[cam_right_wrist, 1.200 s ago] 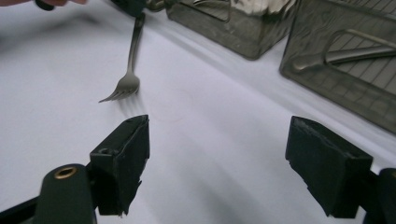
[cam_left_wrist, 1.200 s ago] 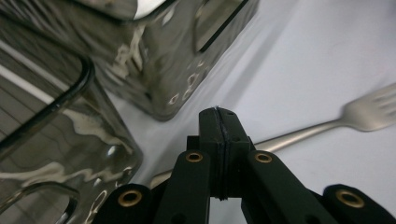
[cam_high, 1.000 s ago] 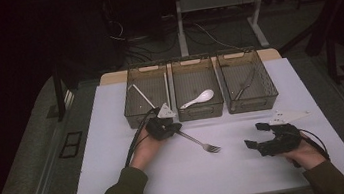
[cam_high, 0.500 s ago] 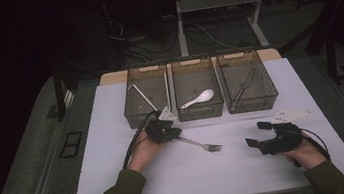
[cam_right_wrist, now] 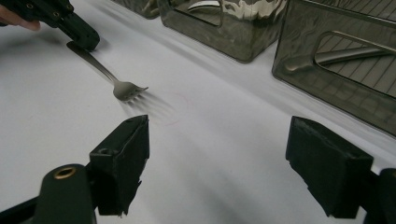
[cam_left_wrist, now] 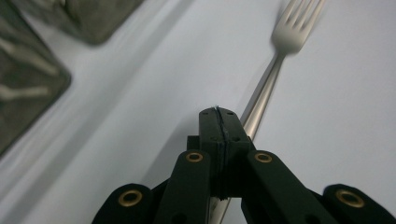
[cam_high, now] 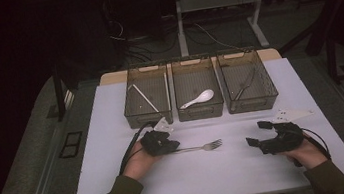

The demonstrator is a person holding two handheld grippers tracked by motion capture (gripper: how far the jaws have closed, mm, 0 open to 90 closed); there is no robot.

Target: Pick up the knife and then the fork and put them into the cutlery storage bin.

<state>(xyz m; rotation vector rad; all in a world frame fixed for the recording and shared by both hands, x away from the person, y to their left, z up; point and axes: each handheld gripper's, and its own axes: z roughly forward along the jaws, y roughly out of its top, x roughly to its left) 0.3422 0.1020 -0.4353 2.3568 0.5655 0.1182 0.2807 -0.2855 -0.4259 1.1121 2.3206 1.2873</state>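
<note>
One metal fork (cam_high: 202,147) is being held by its handle in the left tool (cam_high: 162,143), whose jaws are being pressed together on it; in the left tool view the handle (cam_left_wrist: 261,100) is seen running out from between the closed jaws, with the tines (cam_left_wrist: 296,23) blurred at the far end. The fork is being kept level just over the white desk (cam_high: 114,135), in front of the three bins, tines pointing toward the right tool (cam_high: 261,135). In the right tool view a faint shadow of the tines is being cast on the desk beside them (cam_right_wrist: 128,89).

The right tool is being held well apart from the fork, low over the desk, its jaws standing wide open with nothing between them.

Three smoky see-through bins are being shown side by side at the far edge of the desk. The left bin (cam_high: 134,113) is holding pale chopsticks (cam_high: 143,98), the middle bin (cam_high: 201,111) a white spoon (cam_high: 199,98), and the right bin (cam_high: 267,98) dark metal cutlery (cam_high: 246,84) whose kind cannot be told.
</note>
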